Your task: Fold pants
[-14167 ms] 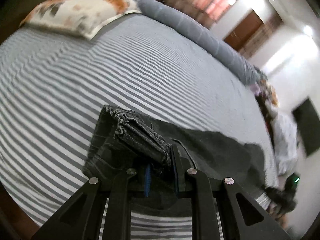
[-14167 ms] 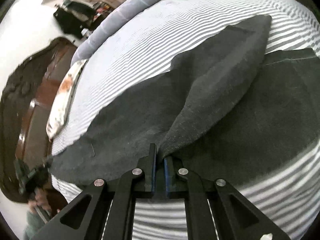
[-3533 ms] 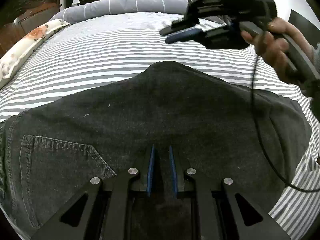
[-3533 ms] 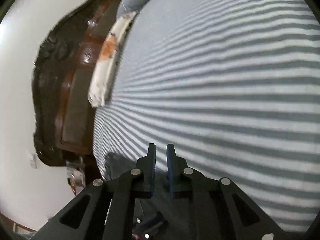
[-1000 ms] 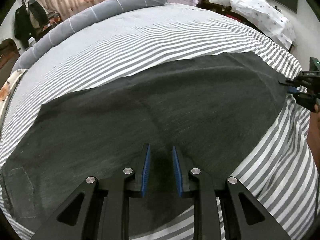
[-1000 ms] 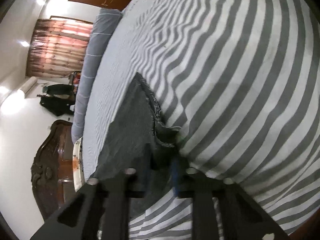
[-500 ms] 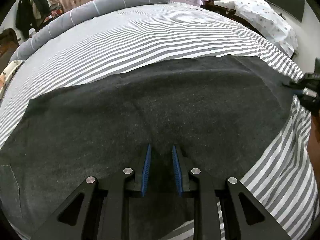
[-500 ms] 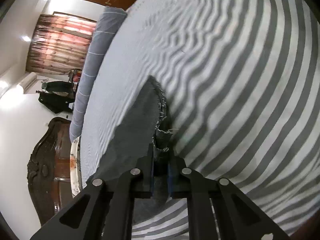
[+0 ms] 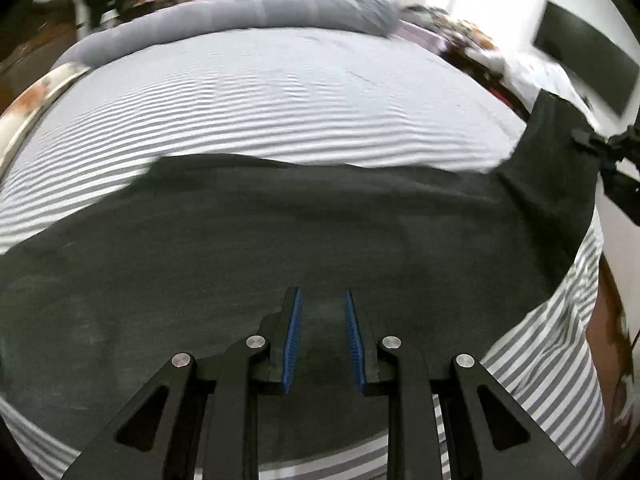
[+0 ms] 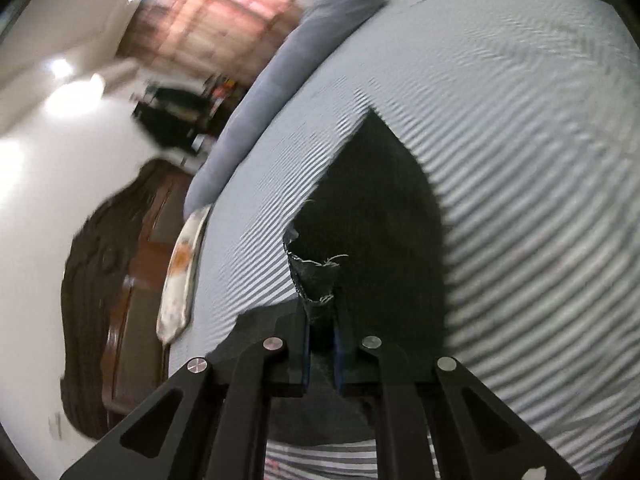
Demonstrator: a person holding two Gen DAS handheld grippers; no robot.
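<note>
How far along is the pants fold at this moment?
Done: the dark pants lie spread in a long band across the striped bed, apparently already doubled lengthwise. In hand: the right gripper is shut on the frayed hem and has that end lifted off the bed; the left gripper hovers over the middle, jaws apart. Left: carrying the hem over to the far end and flattening.

Frayed pants hem between tongs

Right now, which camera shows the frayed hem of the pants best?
The right wrist view: the frayed hem sits up close, pinched in the right claw. The left wrist view shows mostly the flat pants, with that end lifted far off at the right edge, its fraying unreadable.
</note>
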